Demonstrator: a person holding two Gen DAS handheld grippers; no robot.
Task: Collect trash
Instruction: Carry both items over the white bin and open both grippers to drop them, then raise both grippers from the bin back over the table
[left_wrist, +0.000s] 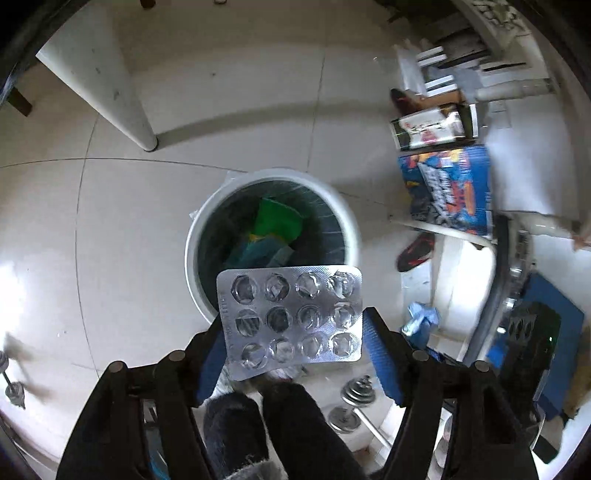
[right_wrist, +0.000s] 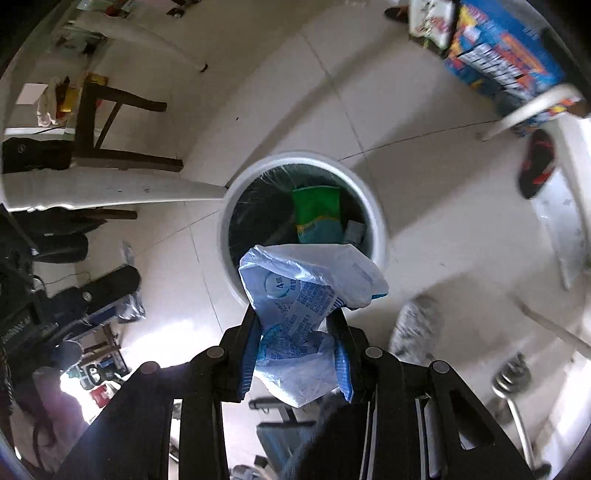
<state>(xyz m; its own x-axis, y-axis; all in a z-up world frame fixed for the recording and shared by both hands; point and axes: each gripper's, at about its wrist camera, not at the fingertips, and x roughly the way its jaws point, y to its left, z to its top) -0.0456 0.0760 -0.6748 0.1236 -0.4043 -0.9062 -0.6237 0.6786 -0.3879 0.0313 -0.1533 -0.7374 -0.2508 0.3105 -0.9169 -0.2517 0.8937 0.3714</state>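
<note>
A white round bin (left_wrist: 192, 251) with a dark liner stands on the tiled floor, with a green packet (left_wrist: 277, 218) and other wrappers inside. Above its near rim hangs a silver blister pack (left_wrist: 291, 321) with its pockets emptied. It sits between the blue pads of my left gripper (left_wrist: 291, 321), leaning on the left pad, and a thin gap shows at the right pad. In the right wrist view my right gripper (right_wrist: 294, 314) is shut on a crumpled blue-and-white plastic wrapper (right_wrist: 306, 280) over the near rim of the same bin (right_wrist: 380, 229). The green packet (right_wrist: 316, 206) lies inside.
A white table leg (left_wrist: 122, 92) stands beyond the bin to the left. Printed boxes (left_wrist: 450, 188) and a slipper (left_wrist: 413, 254) lie to the right. A dumbbell (left_wrist: 354, 398) and a person's dark-socked feet (left_wrist: 236, 424) are near. A dark chair (right_wrist: 110, 110) stands at the left.
</note>
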